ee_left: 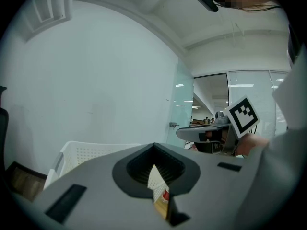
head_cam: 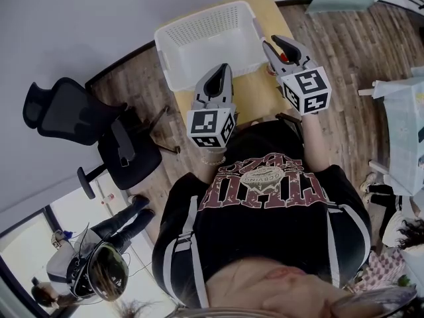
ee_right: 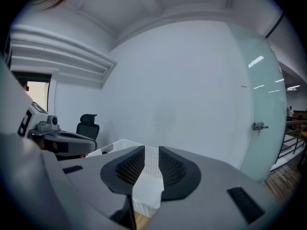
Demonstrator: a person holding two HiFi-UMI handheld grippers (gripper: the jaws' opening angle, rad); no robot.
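Both grippers hang in the air over a small wooden table [head_cam: 260, 95] that bears a white perforated basket [head_cam: 173, 59]. My left gripper [head_cam: 216, 83] hovers at the basket's near rim; its jaws meet at the tips with nothing between them [ee_left: 154, 150]. Through the thin wedge below the tips show the basket [ee_left: 91, 152] and a red speck. My right gripper [head_cam: 283, 48] is by the basket's right near corner. Its jaws [ee_right: 151, 150] stand a narrow slot apart, empty, with the basket [ee_right: 148, 195] showing through.
A black office chair [head_cam: 86, 131] stands left of the table, against the grey wall. A person [head_cam: 86, 260] is low at the left. White furniture [head_cam: 405, 121] sits at the right edge. A glass door [ee_right: 268, 128] lies to the right.
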